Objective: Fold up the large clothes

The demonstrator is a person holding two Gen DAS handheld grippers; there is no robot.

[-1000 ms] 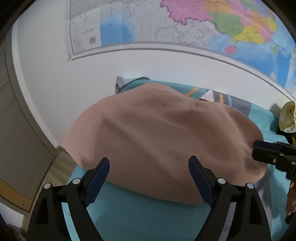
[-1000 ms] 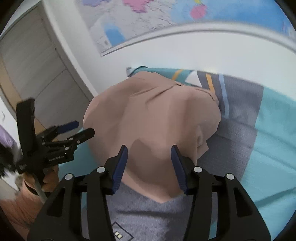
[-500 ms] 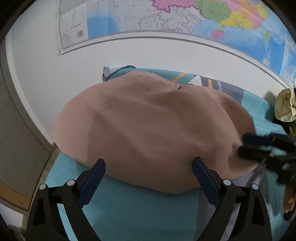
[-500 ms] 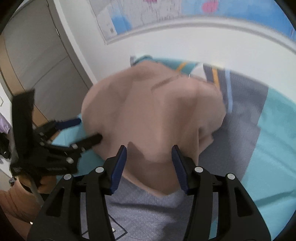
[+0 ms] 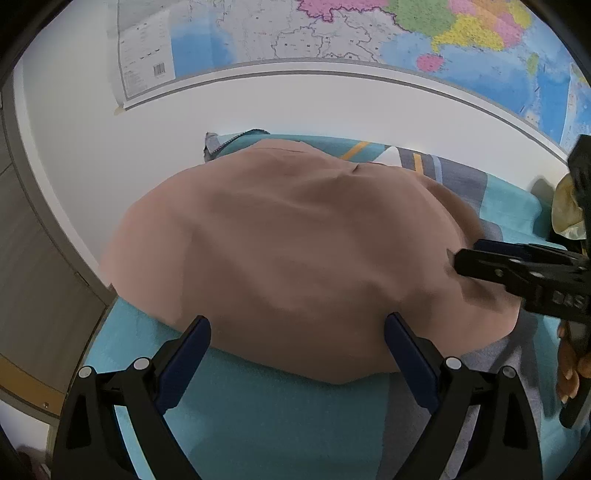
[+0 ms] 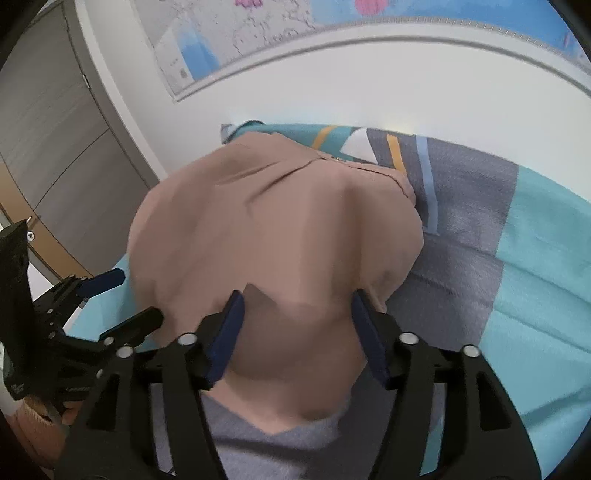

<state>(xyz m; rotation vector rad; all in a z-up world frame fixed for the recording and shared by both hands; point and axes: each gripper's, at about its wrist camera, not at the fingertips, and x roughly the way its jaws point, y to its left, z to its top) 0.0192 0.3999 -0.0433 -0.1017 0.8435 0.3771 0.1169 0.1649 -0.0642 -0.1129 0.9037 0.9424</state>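
Seen from the left wrist, the left gripper is standing with its jaws spread wide and nothing pinched between them; its blue pads are hovering at the near edge of the pinkish-tan garment. That garment is lying spread in a broad mound on the teal and grey bedcover, reaching back toward the white wall, where a coloured map is hanging. At the right edge the right gripper is coming in over the cloth's right side, with a hand showing below it. A yellowish bundle is sitting at the far right.

From the right wrist, the right gripper is opening its jaws; the garment is lying between them, its near corner draping down past the pads, which are not pressing on it. The cloth is resting on the bedcover, its striped part showing behind. To the left, the left gripper is standing open beside the garment's edge, in front of grey cabinet doors.
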